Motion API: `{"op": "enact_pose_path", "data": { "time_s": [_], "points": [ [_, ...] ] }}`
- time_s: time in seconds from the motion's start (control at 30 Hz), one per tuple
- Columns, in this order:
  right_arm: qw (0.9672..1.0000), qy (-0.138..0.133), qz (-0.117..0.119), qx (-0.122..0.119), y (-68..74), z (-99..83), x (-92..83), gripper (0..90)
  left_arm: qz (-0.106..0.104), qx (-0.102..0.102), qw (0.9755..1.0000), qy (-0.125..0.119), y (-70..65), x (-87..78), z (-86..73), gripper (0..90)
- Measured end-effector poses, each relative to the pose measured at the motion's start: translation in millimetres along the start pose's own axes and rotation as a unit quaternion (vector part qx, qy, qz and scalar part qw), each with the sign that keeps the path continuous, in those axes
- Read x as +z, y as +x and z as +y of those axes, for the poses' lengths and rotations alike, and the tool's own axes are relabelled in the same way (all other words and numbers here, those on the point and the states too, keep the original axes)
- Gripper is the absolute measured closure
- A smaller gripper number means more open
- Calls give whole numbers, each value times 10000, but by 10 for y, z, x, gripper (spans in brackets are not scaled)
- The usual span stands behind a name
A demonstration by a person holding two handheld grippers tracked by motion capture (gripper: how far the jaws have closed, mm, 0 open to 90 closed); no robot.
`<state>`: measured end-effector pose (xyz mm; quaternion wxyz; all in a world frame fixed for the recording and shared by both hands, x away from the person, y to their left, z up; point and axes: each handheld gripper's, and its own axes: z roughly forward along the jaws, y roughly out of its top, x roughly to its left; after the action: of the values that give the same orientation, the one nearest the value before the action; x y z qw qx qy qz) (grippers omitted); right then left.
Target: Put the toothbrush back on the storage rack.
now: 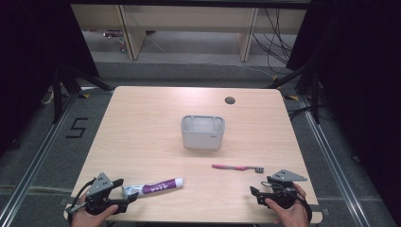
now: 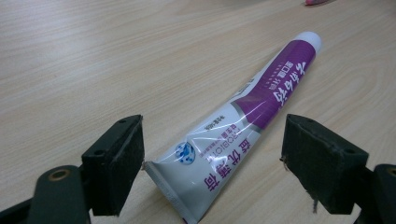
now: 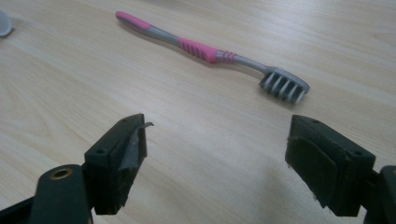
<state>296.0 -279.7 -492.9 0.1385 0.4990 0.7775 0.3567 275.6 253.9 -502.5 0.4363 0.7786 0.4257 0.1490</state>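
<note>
Where the near edge of the bench [image 1: 142, 118] meets the person's hands, the left gripper [image 1: 124, 194] is held at the left corner with its jaws spread wide and nothing pressed between them. In the left gripper view, the crimped flat end of the toothpaste tube [image 2: 243, 121] is seen lying on the wood between the two black jaws, close to the left jaw, while a clear gap is kept on the right side. The tube is laid flat, its white cap pointed away from the gripper and toward the middle of the bench.

At the right corner, the right gripper [image 1: 255, 193] is likewise held with its jaws wide apart and empty, just above the wood. Beyond it, a pink and grey toothbrush [image 3: 212, 51] is seen lying flat, well apart from the jaws, its bristle head turned to the right in the right gripper view.

Farther off, near the centre of the bench, a grey holder [image 1: 203, 132] is set upright, apart from both tube and toothbrush. A small round hole [image 1: 230, 100] is seen near the far edge.
</note>
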Motion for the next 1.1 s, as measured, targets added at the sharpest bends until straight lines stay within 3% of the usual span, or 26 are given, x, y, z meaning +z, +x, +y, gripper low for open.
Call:
{"op": "enact_pose_path", "data": {
  "time_s": [0.13, 0.2, 0.33, 0.5, 0.57, 0.67, 0.77, 0.8, 0.87, 0.9, 0.93, 1.0, 1.03, 1.07, 1.1],
  "points": [
    [9993, -138, -33, -357, -36, 15, 17, 216, 4, 32, 10000, 2, 4, -2, -1, 208],
    [9997, -82, -29, -224, -11, 13, 12, 219, 11, 24, 10000, 6, 4, -2, -3, 208],
    [9994, -103, -34, -333, -20, 22, 15, 229, 17, 29, 10000, 15, 4, -5, -5, 208],
    [9996, -112, 22, -270, -13, 26, 18, 247, 15, 27, 10000, 2, 8, -11, -10, 208],
    [9987, -203, 41, -455, -37, 32, 31, 251, 28, 23, 10000, 7, 7, -16, -10, 208],
    [9997, -118, 75, -186, 4, 27, 21, 260, 30, 20, 10000, 2, 7, -16, -13, 208],
    [9995, -147, 95, -265, -8, 36, 24, 274, 35, 26, 10000, 27, 8, -16, -15, 208],
    [9994, -168, 203, -219, 0, 37, 38, 277, 35, 22, 10000, 24, 8, -17, -15, 208],
    [9993, -184, 129, -309, -3, 44, 33, 284, 32, 48, 10000, 19, 12, -19, -15, 208],
    [9993, -221, 238, -206, 12, 44, 50, 291, 45, 40, 10000, 14, 12, -21, -16, 209],
    [9990, -209, 212, -332, -2, 57, 47, 302, 81, 30, 10000, 22, 8, -23, -15, 209],
    [9993, -148, 328, -112, 35, 64, 44, 319, 63, 10, 10000, 5, 8, -24, -18, 209],
    [9989, -198, 285, -316, 16, 81, 46, 329, 60, 16, 10000, 4, 9, -25, -19, 209],
    [9989, -207, 365, -226, 34, 87, 54, 341, 66, -12, 10000, 1, 6, -26, -20, 209],
    [9984, -290, 401, -285, 34, 95, 70, 346, 69, -21, 10000, -5, 6, -26, -21, 209]
  ]
}}
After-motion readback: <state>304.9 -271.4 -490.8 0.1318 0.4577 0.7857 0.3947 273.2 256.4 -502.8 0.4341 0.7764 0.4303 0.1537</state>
